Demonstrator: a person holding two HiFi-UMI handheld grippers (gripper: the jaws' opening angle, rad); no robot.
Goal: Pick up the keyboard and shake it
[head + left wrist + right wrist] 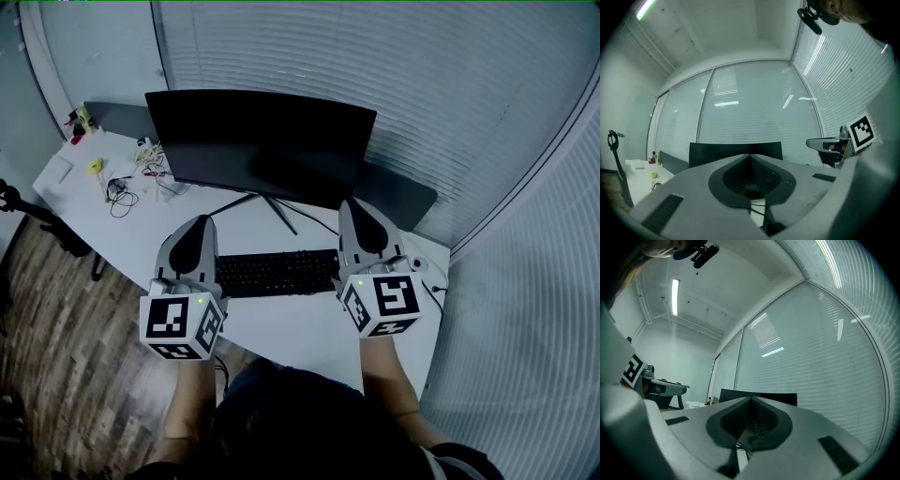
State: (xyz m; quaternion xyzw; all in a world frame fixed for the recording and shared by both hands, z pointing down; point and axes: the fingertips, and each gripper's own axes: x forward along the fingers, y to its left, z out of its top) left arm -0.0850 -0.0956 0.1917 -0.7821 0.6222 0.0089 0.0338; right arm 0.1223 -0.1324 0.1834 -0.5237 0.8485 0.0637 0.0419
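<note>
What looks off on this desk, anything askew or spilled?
Nothing stands out. The keyboard sits straight in front of the monitor. Only a loose cable tangle clutters the left end of the desk; no spill or damage shows.

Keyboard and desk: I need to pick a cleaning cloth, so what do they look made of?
The keyboard looks like black matte plastic: dull, with rows of separate keys and no glints. The desk looks like smooth white laminate or painted board, going by its flat, even top with a soft sheen. Its core cannot be told from here.
</note>
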